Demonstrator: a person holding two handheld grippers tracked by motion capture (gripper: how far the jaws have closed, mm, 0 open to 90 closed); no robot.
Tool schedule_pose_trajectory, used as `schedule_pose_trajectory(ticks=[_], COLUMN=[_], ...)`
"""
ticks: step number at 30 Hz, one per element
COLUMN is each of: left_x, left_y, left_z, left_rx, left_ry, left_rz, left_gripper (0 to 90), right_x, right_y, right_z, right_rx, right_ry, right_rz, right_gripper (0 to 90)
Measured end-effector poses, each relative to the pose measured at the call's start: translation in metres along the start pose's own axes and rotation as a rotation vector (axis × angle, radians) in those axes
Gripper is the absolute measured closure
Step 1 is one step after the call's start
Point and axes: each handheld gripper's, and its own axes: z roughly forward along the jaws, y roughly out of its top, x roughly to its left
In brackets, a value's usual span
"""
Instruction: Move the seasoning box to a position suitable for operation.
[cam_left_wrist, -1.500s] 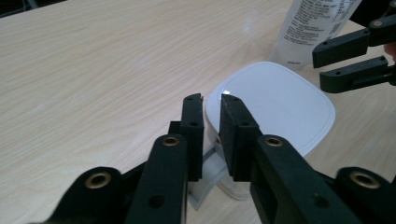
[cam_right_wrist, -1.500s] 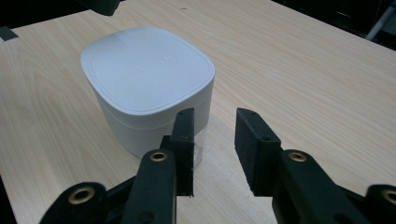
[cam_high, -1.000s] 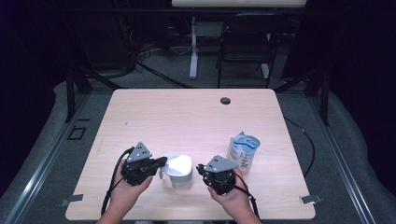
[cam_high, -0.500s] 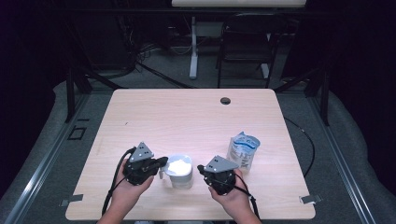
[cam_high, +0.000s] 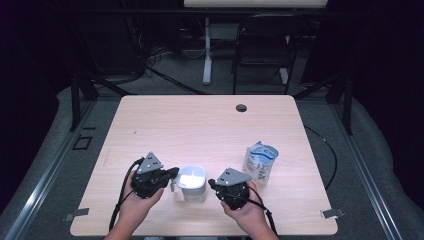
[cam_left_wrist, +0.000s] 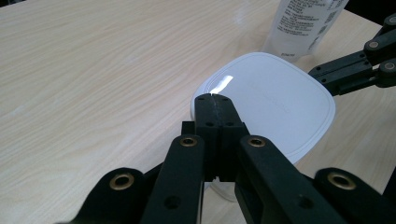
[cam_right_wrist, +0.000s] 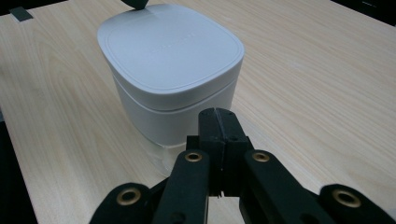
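While you hold both tools at the near edge of the bench (cam_high: 210, 120), the white lidded container (cam_high: 192, 181) sits between them, close to your side, and that placement looks deliberate: it puts the box within easy reach of either hand without stretching. Your left tool (cam_high: 172, 174) points in from the left with its tip at, or just above, the near rim of the lid; in the left gripper view its jaws are pressed together with nothing between them, the tip (cam_left_wrist: 213, 100) lying over the lid's (cam_left_wrist: 271, 102) edge, though whether it actually touches the lid cannot be told. Your right tool (cam_high: 212, 182) points in from the other side, jaws likewise pressed together and empty; the right gripper view puts its tip (cam_right_wrist: 218, 114) low, near the container's (cam_right_wrist: 173, 70) side wall and just apart from it. Judgement: with both tools closed and flanking the box, you appear set either to steady it or to open a tool for a grip on the lid. A blue-and-white pouch (cam_high: 260, 162) stands upright just beyond your right hand (cam_high: 247, 212), apart from the container, probably the supply for it. Pose: both forearms come in from the bottom edge, left hand (cam_high: 135, 205) and right each wrapped round a tool body, tools roughly level and angled inward toward one another.
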Motion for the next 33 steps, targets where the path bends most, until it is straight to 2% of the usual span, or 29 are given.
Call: schedule_pose_trajectory(ticks=[12, 20, 33], left_x=[0.0005, 0.0003, 0.0002], left_y=[-0.0011, -0.0011, -0.0015], left_z=[-0.0005, -0.0005, -0.0011], left_rx=[-0.002, -0.002, 0.003], left_ry=[-0.001, 0.0, 0.002], left_rz=[-0.004, -0.003, -0.001], left_gripper=[90.0, 90.0, 90.0], right_x=[0.0028, 0.0041, 0.0052], right_y=[0.001, 0.0031, 0.0067], right_z=[0.0033, 0.0028, 0.0021], right_rx=[0.003, 0.004, -0.008], right_ry=[0.024, 0.02, 0.025], right_rz=[-0.011, -0.029, -0.024], right_gripper=[90.0, 90.0, 90.0])
